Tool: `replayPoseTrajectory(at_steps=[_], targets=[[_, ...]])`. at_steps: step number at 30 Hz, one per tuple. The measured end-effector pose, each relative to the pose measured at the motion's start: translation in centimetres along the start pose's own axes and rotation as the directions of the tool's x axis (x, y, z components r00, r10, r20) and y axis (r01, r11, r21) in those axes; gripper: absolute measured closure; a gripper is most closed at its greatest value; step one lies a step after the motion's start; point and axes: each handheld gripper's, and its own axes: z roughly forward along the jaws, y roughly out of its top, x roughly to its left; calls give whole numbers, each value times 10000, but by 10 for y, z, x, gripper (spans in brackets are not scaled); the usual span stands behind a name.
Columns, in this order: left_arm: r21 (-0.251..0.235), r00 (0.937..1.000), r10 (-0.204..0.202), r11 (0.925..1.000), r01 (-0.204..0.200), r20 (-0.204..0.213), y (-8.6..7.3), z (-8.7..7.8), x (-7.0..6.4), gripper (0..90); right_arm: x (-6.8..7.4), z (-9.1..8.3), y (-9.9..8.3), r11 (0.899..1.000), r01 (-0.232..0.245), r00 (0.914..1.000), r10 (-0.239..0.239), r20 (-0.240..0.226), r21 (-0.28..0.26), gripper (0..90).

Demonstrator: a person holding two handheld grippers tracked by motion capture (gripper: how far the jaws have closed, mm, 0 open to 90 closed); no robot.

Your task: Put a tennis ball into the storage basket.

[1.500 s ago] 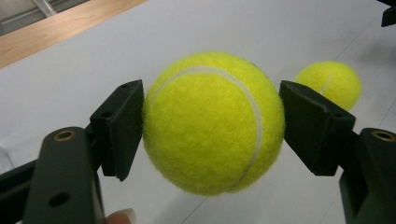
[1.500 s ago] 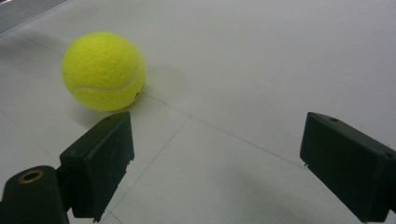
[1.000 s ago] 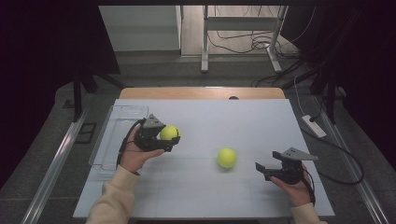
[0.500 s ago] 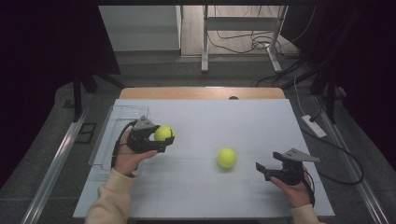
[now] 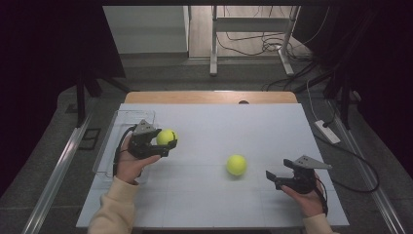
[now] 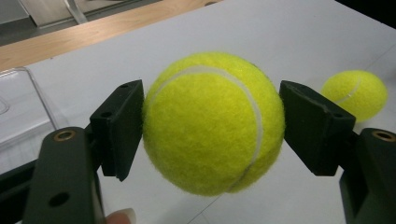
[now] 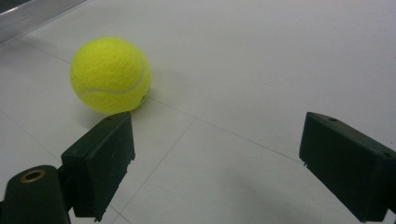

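A yellow tennis ball (image 5: 166, 137) (image 6: 214, 122) is clamped between the black jaws of my left gripper (image 5: 163, 140) (image 6: 212, 126), held above the white table near its left side. A second tennis ball (image 5: 236, 165) (image 7: 111, 75) (image 6: 356, 94) rests on the table around the middle. My right gripper (image 5: 272, 178) (image 7: 217, 163) hovers to the right of that ball with its jaws wide apart and nothing between them; the ball lies ahead and to the left of its left jaw.
A clear plastic tray (image 5: 119, 127) (image 6: 18, 109) sits at the table's left edge, just behind my left hand. A wooden strip (image 5: 209, 97) runs along the far edge. Cables and a power strip (image 5: 326, 130) lie on the floor to the right.
My left gripper has carried its ball leftward and a little away, toward the clear tray. The right gripper and the resting ball have stayed where they were.
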Motion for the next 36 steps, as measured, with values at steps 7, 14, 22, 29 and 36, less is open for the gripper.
replayPoseTrajectory(at_steps=[7, 14, 22, 29, 36], targets=[[-175, 9995, -272, 9995, 269, -173, -3, -4, 8, 270, 0, 0, 0, 10000, 35, 10000, -35, 12, 38, 102], [-360, 9981, -524, 9980, 512, -330, -3, -9, 15, 270, -1, -1, -2, 10000, -10, 10000, 10, 24, 75, 103], [-558, 9953, -753, 9958, 720, -603, -7, -9, 19, 270, -1, -1, -2, 10000, -9, 10000, 9, 35, 84, 102], [-641, 9940, -859, 9946, 816, -674, -7, -12, 22, 270, -1, 0, -3, 9999, -2, 10000, 1, 80, 120, 103], [-850, 9896, -1117, 9909, 1040, -908, -8, -17, 30, 270, -1, 0, -2, 9999, 42, 9999, -44, 94, 164, 103]])
